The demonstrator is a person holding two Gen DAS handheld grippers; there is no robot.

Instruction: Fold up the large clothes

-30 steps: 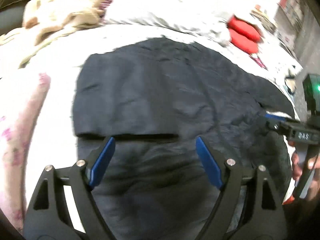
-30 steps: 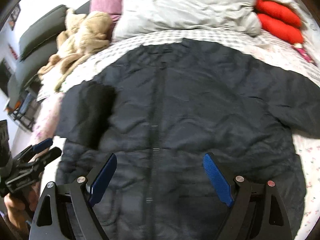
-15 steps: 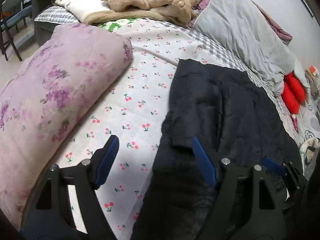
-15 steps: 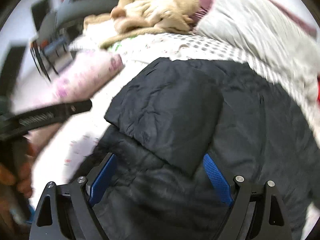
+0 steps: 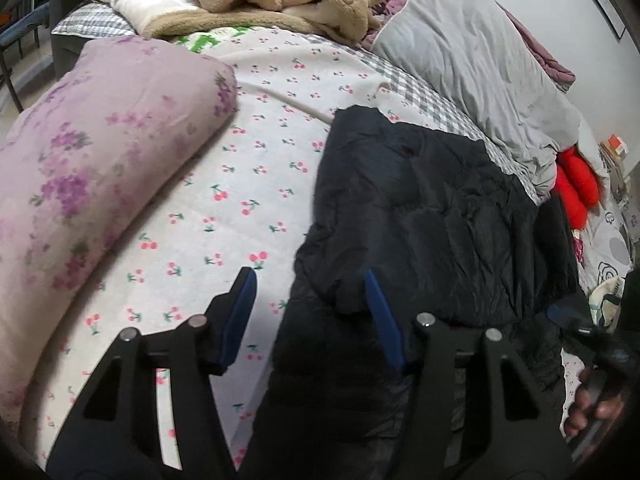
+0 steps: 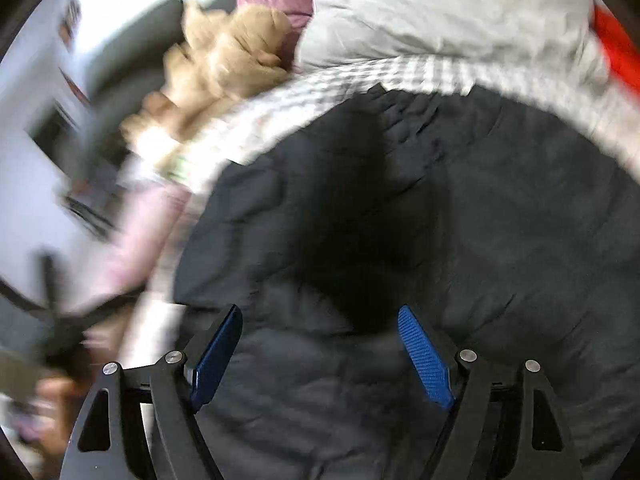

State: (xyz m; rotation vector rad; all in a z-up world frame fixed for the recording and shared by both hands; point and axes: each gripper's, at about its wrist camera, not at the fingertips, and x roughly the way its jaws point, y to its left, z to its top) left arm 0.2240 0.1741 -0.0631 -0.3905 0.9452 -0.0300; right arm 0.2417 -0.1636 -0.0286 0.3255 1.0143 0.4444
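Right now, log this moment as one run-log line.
step: folding jacket on bed | left gripper: open, empty, over jacket's edge | right gripper: open, empty, above jacket | sleeve folded in

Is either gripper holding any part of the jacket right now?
No. The left gripper and right gripper both have their jaws apart with no fabric pinched between them; the black jacket lies on the bed.

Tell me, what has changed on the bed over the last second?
The left claw swung left, from above the black jacket to its left edge, over the cherry-print sheet. The right claw swept across the jacket and is still moving, blurring its view. Both claws stayed open and empty; the folded-in sleeve stayed put.
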